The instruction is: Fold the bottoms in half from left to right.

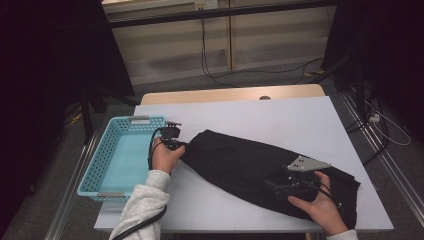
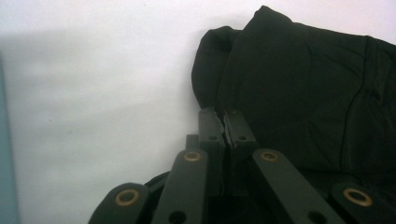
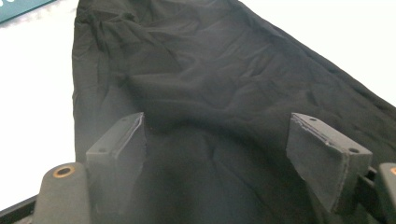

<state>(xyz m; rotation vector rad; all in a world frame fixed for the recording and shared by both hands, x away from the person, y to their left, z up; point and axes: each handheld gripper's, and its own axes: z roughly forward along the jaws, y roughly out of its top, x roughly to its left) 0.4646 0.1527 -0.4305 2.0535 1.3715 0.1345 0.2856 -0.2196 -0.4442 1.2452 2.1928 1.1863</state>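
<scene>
Cloth: black, soft, matte fabric, folded into a long tapering strip w/ shallow wrinkles and a stitched seam line showing in the left gripper view. It lies diagonally across the white table, narrow end toward the basket, wide end at the near right corner. The right gripper view shows its rumpled surface running away from the camera.

Basket: light blue plastic, rectangular, perforated walls, grey handles at both short ends; sits at the table's left edge, just beside the cloth's narrow end. Table top is smooth, w/ a tan wooden strip along the far side.

Left gripper: jaws pressed together, w/ the edge of the cloth's narrow end pinched between the pads; they have just closed.

Right gripper: over the wide end of the cloth, grey three-cornered plate on top. Jaws stand well apart, pads w/ the fabric beneath and between them, not clamping it.
</scene>
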